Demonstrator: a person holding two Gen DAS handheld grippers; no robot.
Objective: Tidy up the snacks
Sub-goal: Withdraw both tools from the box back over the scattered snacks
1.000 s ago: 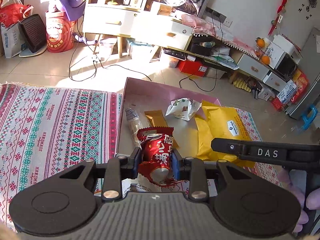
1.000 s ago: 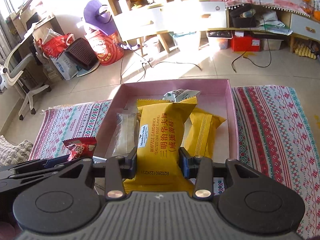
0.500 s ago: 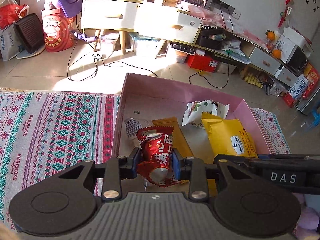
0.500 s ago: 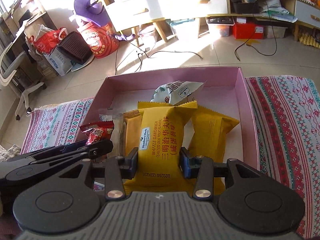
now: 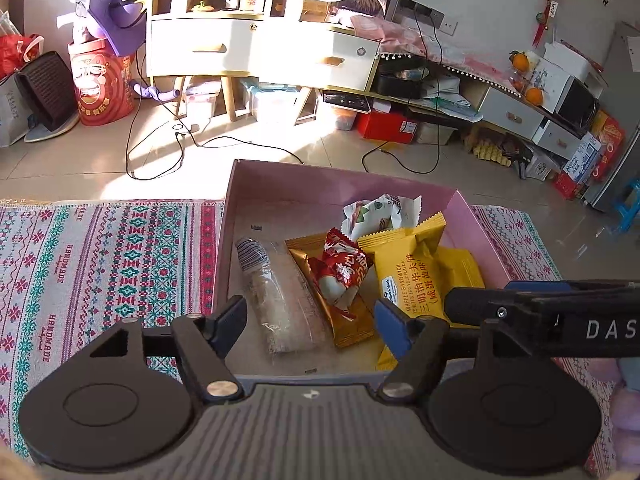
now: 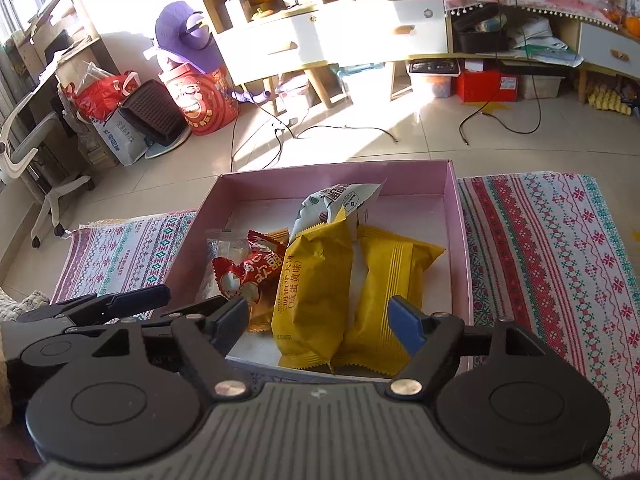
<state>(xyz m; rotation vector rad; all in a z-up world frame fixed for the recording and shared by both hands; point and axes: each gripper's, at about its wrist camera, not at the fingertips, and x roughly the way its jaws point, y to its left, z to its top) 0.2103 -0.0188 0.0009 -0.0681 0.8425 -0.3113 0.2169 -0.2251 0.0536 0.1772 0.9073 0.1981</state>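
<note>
A pink box on a patterned cloth holds several snacks. A red packet lies in the middle on a gold packet. A yellow waffle packet leans beside another yellow packet. A clear-wrapped bar lies at the left, a white packet at the back. My left gripper is open and empty over the box's near edge. My right gripper is open and empty above the yellow packets.
The patterned cloth spreads on both sides of the box. Beyond it lie floor tiles with cables, a white drawer cabinet, a red drum and a cluttered low shelf. An office chair stands far left.
Both grippers have opened. The red packet has dropped from the left gripper and the yellow waffle packet from the right gripper; both now lie in the box.
</note>
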